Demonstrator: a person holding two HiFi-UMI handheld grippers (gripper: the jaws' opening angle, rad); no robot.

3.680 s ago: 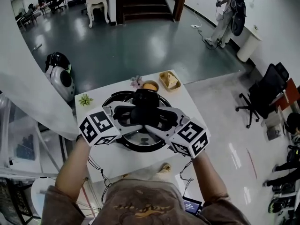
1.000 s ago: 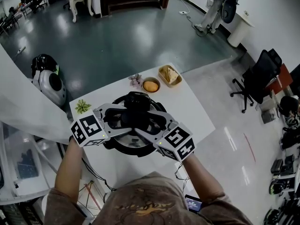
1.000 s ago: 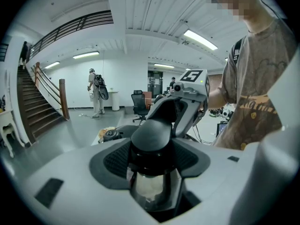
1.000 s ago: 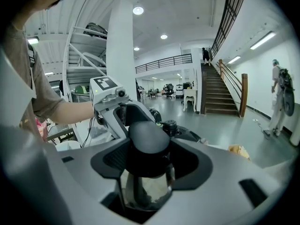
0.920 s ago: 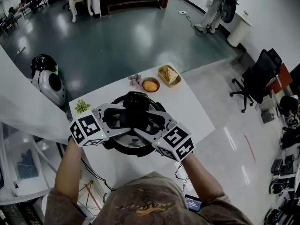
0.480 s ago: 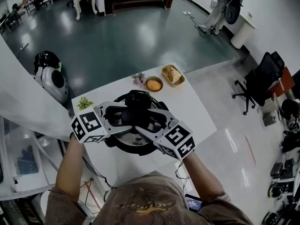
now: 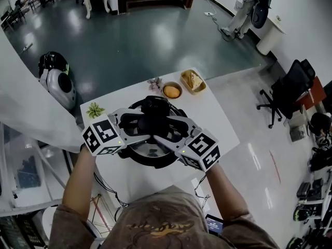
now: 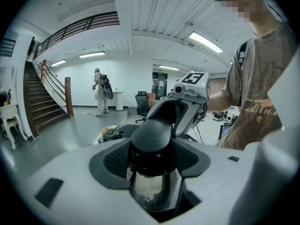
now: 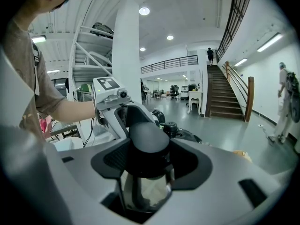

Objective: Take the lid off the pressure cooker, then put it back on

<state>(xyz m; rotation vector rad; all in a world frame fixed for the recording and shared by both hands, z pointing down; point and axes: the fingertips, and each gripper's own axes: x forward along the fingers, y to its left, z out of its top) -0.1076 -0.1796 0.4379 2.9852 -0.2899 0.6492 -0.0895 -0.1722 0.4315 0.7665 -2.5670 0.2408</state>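
A black pressure cooker (image 7: 155,161) stands on the white table (image 7: 210,119). Its lid carries a long black handle (image 7: 154,122) across the top. My left gripper (image 7: 139,124) comes in from the left and is shut on one end of that handle (image 8: 152,135). From the right, my right gripper (image 7: 167,130) is shut on the other end (image 9: 147,139). Each gripper view shows the opposite gripper across the lid: the right gripper (image 8: 187,102) and the left gripper (image 9: 115,108). A small black valve (image 9: 169,125) sits on the lid beyond the handle. Whether the lid rests on the pot or is raised I cannot tell.
Behind the cooker stand a bowl with something orange (image 7: 171,91), a basket of food (image 7: 193,81), a pink flower (image 7: 155,83) and a small green plant (image 7: 95,109). A person stands far off by the wall (image 7: 248,4). Office chairs (image 7: 290,87) stand at the right.
Both grippers keep the same hold on the lid handle. Only the head camera's aim has shifted a little.
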